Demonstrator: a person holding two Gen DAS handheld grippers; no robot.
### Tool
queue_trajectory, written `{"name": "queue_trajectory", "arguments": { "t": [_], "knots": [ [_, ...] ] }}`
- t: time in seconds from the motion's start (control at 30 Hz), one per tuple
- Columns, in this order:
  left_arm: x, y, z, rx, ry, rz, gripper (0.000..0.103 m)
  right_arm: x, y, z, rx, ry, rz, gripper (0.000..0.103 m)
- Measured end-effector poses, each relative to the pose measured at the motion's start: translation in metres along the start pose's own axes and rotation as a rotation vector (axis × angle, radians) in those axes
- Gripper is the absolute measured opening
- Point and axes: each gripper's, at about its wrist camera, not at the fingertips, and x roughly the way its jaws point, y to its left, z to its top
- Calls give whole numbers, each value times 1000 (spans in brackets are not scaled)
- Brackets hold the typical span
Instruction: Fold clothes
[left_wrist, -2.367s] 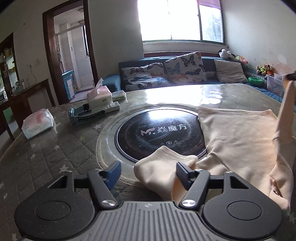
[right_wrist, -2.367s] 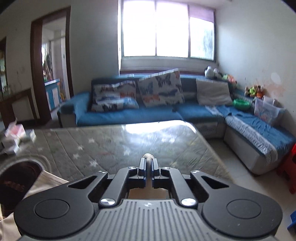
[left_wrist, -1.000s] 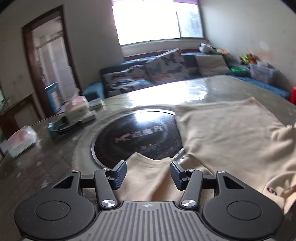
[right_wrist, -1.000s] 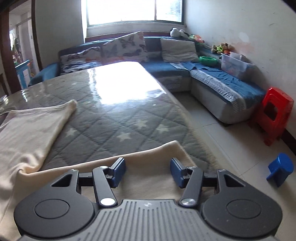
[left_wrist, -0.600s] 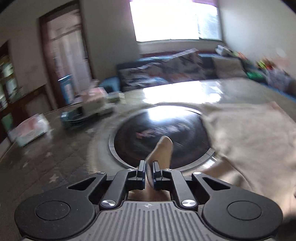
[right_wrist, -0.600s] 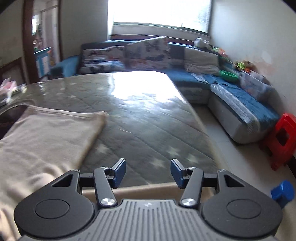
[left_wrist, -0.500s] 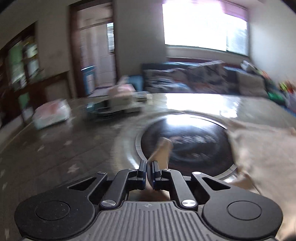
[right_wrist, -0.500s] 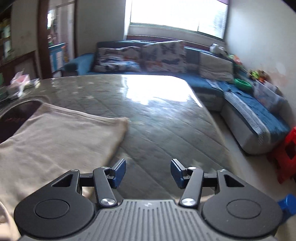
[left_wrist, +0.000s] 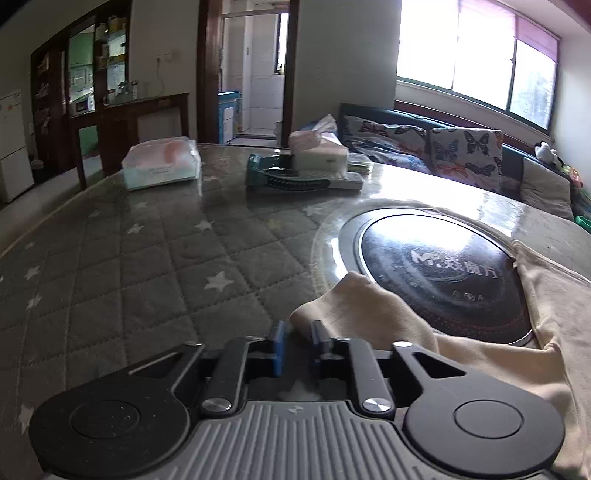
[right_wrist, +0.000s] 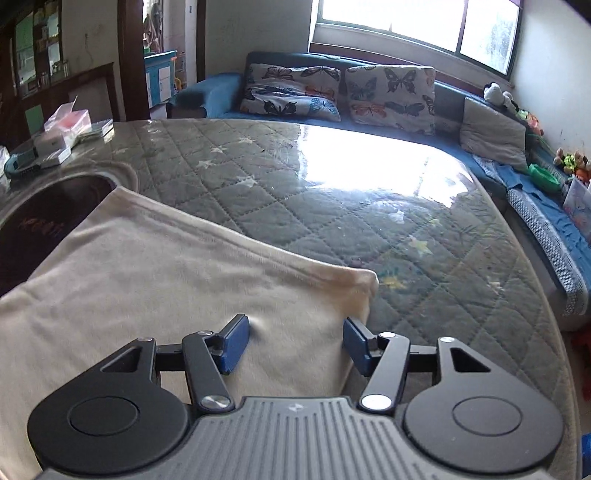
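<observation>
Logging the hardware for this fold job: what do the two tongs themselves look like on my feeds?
Both match: the left tongs and the right tongs have matte black linkage arms with silver pivot screws, blue pads on the fingertips, two round black discs either side, and a ribbed grey housing with a small emblem. No cables, sleeves or hands show.

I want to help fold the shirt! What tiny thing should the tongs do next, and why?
Probably shut the right tongs on the cream shirt. They hang open over its corner, while the left tongs look nearly closed around the sleeve by the round black cooktop. Then both ends can lift together.
</observation>
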Motion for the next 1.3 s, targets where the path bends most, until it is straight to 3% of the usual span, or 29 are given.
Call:
{"name": "queue_trajectory", "arguments": {
  "t": [0.03,0.2,0.53,0.7,0.87,1.03,1.13,1.3],
  "knots": [
    [2,-3,2,8,-1,-11,43,4,-2,3,17,1,5,60],
    [14,-14,7,71,-7,11,43,27,-9,24,74,-1,2,66],
    [31,-26,13,173,-20,67,48,54,5,61,62,-17,-87,65],
    [30,-22,14,184,-28,65,49,36,41,65,-29,-57,20,64],
    [32,-26,13,231,-30,51,49,42,105,69,-156,-28,191,64],
    [40,-30,18,279,-33,51,46,68,144,79,-205,0,205,64],
    [48,-38,21,346,-43,69,44,79,155,83,-239,-29,157,66],
    [68,-45,33,397,-58,110,44,60,163,79,-292,-42,197,66]
  ]
}}
